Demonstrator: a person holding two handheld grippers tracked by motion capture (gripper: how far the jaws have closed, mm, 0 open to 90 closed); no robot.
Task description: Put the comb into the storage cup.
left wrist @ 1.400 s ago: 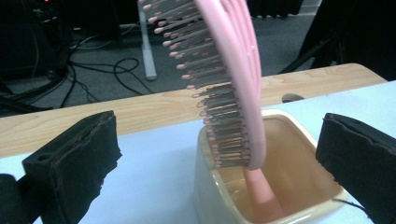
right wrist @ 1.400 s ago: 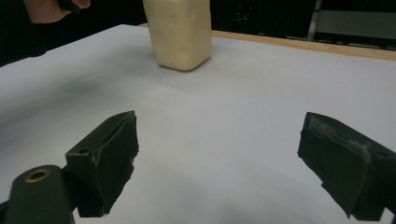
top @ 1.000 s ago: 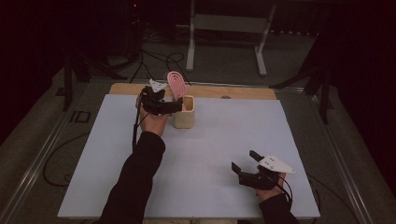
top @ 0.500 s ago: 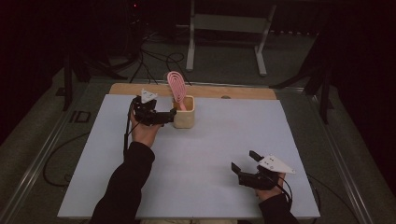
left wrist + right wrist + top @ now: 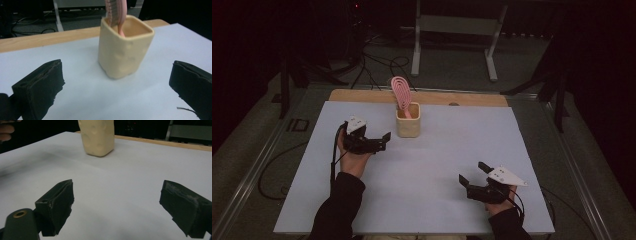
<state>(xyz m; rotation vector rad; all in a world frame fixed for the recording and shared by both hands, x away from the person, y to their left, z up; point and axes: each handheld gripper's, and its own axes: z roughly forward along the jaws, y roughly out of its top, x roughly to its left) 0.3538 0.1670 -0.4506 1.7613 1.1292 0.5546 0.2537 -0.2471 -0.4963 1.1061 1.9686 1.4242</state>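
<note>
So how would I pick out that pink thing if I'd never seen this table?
Start at the white table top and look to its far edge, by the wooden strip. A cream square cup stands there alone. The pink slotted spatula stands in it, its oval ribbed head rising above the rim, the one pink thing here.

Left tool (image 5: 382, 140) and right tool (image 5: 472, 174) both gape wide, low over table.

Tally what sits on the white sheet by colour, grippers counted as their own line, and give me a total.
Cream: 1, the cup
Pink: 1, the slotted spatula standing in the cup
Black: 2, the left gripper and the right gripper, both with jaws apart and empty
Total: 4
</note>
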